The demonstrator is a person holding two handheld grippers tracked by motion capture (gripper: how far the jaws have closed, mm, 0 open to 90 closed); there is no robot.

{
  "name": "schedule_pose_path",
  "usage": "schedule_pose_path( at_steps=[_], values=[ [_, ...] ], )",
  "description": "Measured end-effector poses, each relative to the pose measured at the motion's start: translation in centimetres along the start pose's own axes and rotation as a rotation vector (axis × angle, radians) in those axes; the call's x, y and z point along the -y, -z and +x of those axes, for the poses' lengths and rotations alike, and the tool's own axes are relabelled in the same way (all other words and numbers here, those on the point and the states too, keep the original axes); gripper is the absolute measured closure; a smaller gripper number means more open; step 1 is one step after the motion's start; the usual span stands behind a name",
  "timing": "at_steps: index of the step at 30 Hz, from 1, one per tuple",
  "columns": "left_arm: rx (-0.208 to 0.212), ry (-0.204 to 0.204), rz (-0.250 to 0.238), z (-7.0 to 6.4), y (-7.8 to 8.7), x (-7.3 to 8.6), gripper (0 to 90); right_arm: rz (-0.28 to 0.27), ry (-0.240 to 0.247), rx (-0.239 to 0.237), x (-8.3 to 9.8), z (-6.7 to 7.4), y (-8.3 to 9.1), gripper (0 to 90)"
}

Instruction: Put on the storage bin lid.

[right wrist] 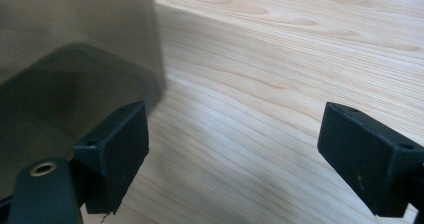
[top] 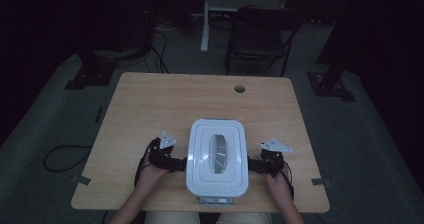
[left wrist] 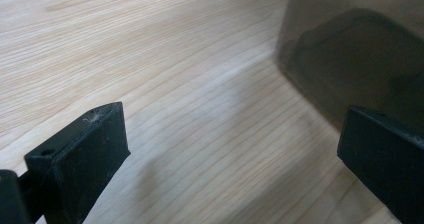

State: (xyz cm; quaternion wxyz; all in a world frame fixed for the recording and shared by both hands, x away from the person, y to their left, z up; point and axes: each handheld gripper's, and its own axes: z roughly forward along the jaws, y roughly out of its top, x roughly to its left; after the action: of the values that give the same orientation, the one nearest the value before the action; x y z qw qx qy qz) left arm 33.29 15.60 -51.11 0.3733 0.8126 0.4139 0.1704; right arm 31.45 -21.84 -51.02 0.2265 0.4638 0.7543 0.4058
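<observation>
A white lidded box (top: 217, 156) with a recessed handle on top stands on the wooden table (top: 165, 104) near its front edge. My left gripper (top: 182, 163) lies low at the box's left side, and my right gripper (top: 251, 165) at its right side. In the left gripper view the left gripper (left wrist: 232, 134) is open, with bare table between its jaws and the box's smoky wall (left wrist: 350, 49) by the right jaw. In the right gripper view the right gripper (right wrist: 235, 129) stands open, the box wall (right wrist: 75, 59) behind its left jaw. Neither holds anything.
A round cable hole (top: 239, 89) sits at the table's far edge. Beyond the table stand a dark folding chair (top: 260, 34) and a white stand (top: 205, 29). A cable (top: 60, 159) loops on the floor at the left.
</observation>
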Motion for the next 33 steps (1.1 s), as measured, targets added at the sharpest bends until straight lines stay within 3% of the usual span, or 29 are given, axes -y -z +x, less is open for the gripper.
schedule_pose_path(
  at_steps=[11,22,33],
  values=[
    [-0.047,0.035,0.007,2.0,1.2,1.0,0.7,0.005,-0.033,0.045,1.3,-1.9,1.4,13.0],
    [-0.085,0.098,-0.001,4.4,3.0,2.6,0.7,-0.003,-0.056,0.105,2.0,-3.5,2.8,13.0],
    [-0.169,0.201,-0.036,7.6,6.1,4.5,0.7,-0.011,-0.098,0.198,2.7,-5.2,4.2,12.9]
  ],
)
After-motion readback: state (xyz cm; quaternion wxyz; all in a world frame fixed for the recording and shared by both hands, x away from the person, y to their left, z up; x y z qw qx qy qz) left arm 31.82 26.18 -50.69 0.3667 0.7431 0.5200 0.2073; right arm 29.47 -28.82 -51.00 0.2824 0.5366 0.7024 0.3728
